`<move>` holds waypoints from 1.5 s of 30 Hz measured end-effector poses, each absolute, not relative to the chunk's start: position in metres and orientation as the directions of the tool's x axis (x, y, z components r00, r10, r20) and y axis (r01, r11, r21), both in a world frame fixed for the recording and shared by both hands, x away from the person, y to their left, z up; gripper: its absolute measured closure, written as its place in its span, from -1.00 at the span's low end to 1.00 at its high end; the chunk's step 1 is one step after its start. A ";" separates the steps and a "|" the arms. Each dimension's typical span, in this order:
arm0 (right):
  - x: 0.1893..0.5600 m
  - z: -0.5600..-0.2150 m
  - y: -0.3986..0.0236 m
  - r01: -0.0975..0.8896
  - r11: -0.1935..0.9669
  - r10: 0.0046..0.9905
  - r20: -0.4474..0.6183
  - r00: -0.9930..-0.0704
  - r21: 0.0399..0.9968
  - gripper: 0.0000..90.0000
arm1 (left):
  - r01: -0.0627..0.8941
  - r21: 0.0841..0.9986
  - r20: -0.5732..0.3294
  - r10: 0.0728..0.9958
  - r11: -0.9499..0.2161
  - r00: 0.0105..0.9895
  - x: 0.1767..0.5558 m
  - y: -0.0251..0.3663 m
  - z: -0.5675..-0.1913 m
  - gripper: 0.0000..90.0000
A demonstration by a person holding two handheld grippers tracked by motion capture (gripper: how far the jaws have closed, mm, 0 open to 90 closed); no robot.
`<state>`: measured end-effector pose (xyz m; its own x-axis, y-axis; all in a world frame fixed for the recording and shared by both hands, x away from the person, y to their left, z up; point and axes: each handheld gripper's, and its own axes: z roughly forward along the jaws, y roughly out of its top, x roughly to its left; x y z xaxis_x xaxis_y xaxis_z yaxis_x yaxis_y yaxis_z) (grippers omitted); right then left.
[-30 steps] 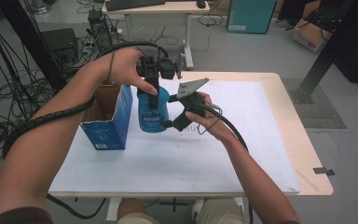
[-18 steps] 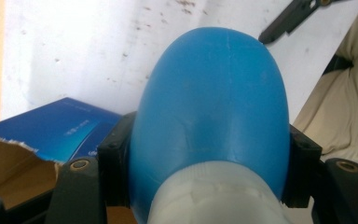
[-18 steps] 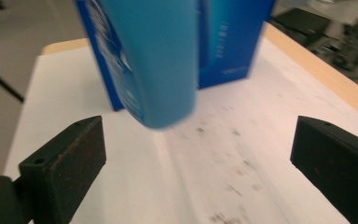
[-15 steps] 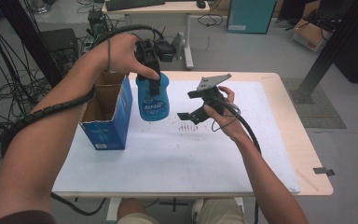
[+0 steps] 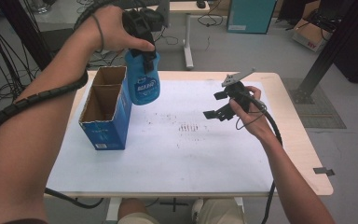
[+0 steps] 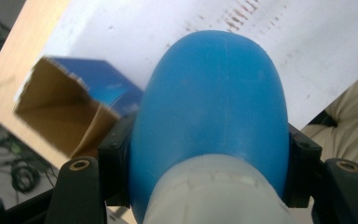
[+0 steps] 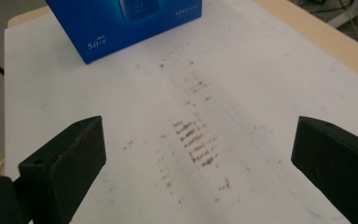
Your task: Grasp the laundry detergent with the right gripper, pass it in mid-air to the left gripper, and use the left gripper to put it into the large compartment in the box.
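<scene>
My left gripper (image 5: 144,55) is shut on the neck of a blue plastic bottle (image 5: 142,83) and holds it upright in the air, just right of the open blue cardboard box (image 5: 103,134). In the left gripper view the bottle (image 6: 214,107) bulges out between the jaws of that gripper (image 6: 209,165), with the box (image 6: 65,102) below at the left. My right gripper (image 5: 213,104) hovers over the right half of the table, open, nothing between its jaws. In the right gripper view its jaws (image 7: 200,144) stand wide apart over the paper, and the box (image 7: 121,23) is at the top.
A white sheet (image 5: 168,158) with brown smudges (image 5: 186,126) covers the wooden table (image 5: 303,154). The two box compartments look empty. Cables (image 5: 0,88) lie on the floor at the left; a second desk (image 5: 186,28) stands behind.
The left gripper has lifted the bottle up and slightly left, toward the box. The right gripper has drawn away from the bottle to the right, its jaws empty.
</scene>
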<state>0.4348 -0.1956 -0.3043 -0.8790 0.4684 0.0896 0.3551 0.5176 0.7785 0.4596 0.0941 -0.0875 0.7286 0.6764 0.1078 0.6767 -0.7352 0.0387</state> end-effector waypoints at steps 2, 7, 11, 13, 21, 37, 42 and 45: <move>0.436 -0.298 -0.206 0.356 0.540 0.473 0.074 -0.878 0.763 -0.93 | 0.707 0.049 0.115 0.707 -0.706 0.698 0.461 0.101 -0.080 -0.19; 0.435 -0.289 -0.216 0.373 0.592 0.486 0.052 -0.872 0.715 -0.92 | 0.783 0.068 0.124 0.784 -0.618 0.608 0.462 0.120 -0.062 -0.19; 0.434 -0.281 -0.223 0.379 0.610 0.501 0.032 -0.865 0.696 -0.92 | 0.838 0.087 0.121 0.841 -0.538 0.528 0.463 0.137 -0.046 -0.19; 0.433 -0.277 -0.225 0.366 0.627 0.498 0.007 -0.867 0.688 -0.92 | 0.854 0.091 0.120 0.857 -0.512 0.501 0.463 0.144 -0.040 -0.19; 0.431 -0.266 -0.232 0.385 0.654 0.518 -0.015 -0.855 0.651 -0.92 | 0.915 0.151 0.110 0.926 -0.374 0.360 0.463 0.171 -0.018 -0.19; 0.427 -0.251 -0.249 0.383 0.689 0.528 -0.064 -0.847 0.615 -0.91 | 0.976 0.195 0.065 0.994 -0.098 0.087 0.461 0.206 -0.002 -0.19; 0.426 -0.251 -0.248 0.382 0.698 0.525 -0.070 -0.848 0.606 -0.91 | 0.978 0.202 0.063 0.997 -0.055 0.043 0.462 0.211 -0.005 -0.19; 0.425 -0.251 -0.248 0.386 0.696 0.530 -0.070 -0.845 0.605 -0.91 | 0.979 0.199 0.062 0.998 -0.045 0.033 0.462 0.212 -0.007 -0.19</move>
<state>0.4254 -0.2475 -0.2509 -0.8454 0.5296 -0.0700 0.3862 0.6964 0.6050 0.4624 0.2122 -0.0067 0.0330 0.9975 0.0618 0.9789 -0.0447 0.1994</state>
